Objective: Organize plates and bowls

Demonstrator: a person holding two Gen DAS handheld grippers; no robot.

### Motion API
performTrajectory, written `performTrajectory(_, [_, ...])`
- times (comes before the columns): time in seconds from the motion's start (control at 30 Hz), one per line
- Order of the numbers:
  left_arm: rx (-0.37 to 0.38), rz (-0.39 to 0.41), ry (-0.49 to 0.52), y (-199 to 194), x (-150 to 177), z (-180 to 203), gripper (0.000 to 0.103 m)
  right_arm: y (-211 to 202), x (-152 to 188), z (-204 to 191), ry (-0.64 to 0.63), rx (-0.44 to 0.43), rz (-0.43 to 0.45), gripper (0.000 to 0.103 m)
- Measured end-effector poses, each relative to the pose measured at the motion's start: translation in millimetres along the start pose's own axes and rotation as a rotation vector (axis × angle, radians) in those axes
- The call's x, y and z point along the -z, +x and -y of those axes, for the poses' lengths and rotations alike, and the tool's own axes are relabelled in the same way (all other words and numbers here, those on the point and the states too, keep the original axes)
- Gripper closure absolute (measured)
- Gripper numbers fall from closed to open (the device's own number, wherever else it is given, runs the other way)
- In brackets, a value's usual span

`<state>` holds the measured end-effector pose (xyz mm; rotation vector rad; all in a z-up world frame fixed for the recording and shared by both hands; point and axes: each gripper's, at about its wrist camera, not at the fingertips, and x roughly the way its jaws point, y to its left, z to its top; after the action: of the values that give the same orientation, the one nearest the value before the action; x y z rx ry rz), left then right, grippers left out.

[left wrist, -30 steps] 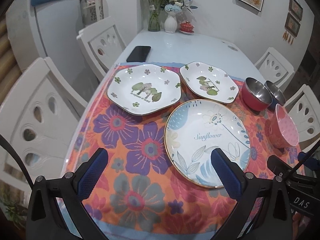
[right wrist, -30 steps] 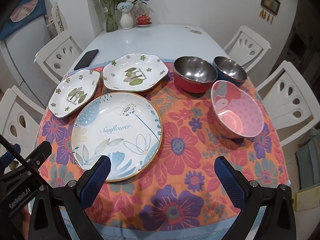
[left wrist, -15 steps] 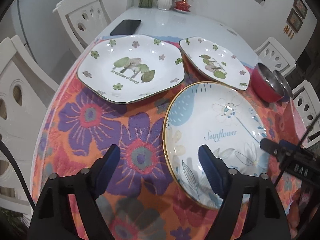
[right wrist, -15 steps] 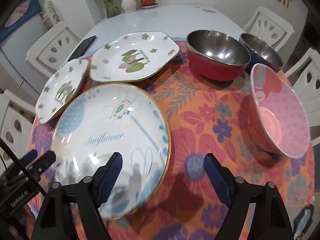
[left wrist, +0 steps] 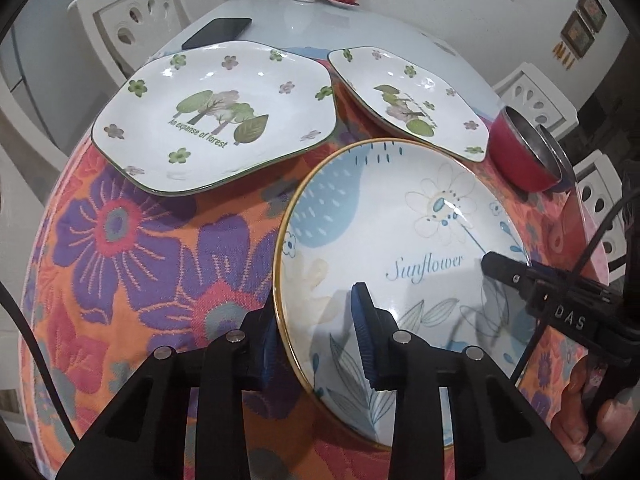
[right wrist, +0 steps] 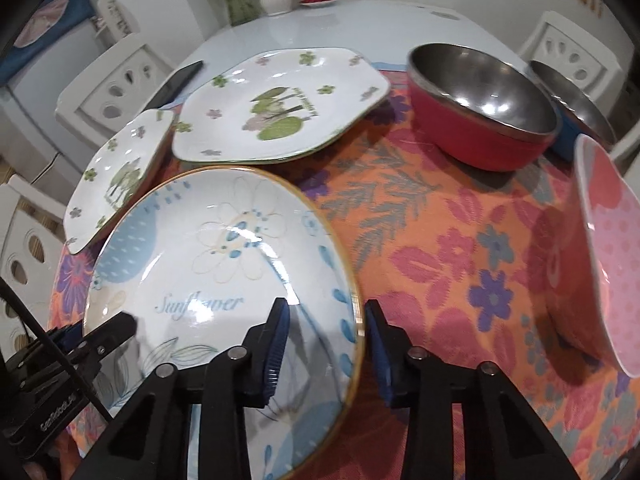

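The round Sunflower plate (left wrist: 404, 240) sits at the near edge of the floral tablecloth (left wrist: 132, 248), w/ both grippers straddling its rim from opposite sides. Left gripper (left wrist: 316, 344) has one blue pad inside the plate and one outside under the left rim; right gripper (right wrist: 320, 344) does the same on the right rim. Both sets of jaws have just been closing and are now narrow around the rim, but can't tell if the pads are actually pinching yet, esp. on the right where a sliver of gap shows.

Behind it: two hexagonal forest plates (left wrist: 216, 116), the far right one (left wrist: 412, 100) nearly touching the Sunflower plate's far edge. Further right are the red steel bowl (right wrist: 480, 108), a blue one (right wrist: 580, 120) behind it, and the pink bowl (right wrist: 608, 260) near right.

Risks imo: glazed rim is slick, so a shallow bite could let it slip mid-lift. If one side grabs before the other, the plate tips or skids into the hex plates. Cloth could bunch under the outer pads too.
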<state>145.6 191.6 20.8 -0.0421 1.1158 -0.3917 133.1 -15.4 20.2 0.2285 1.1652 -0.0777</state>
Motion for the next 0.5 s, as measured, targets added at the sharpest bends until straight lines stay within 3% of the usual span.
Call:
performTrajectory(0.27, [0.0, 0.015, 0.006, -3.5, 0.0, 0.2, 0.073, -4.7, 2.6, -3.0, -0.055, -0.031, 0.001, 0.068])
performTrajectory(0.5, [-0.019, 0.04, 0.01, -38.8, 13.1, -8.3, 0.073, -38.4, 16.8, -24.0, -0.074, -0.049, 0.029, 0.068])
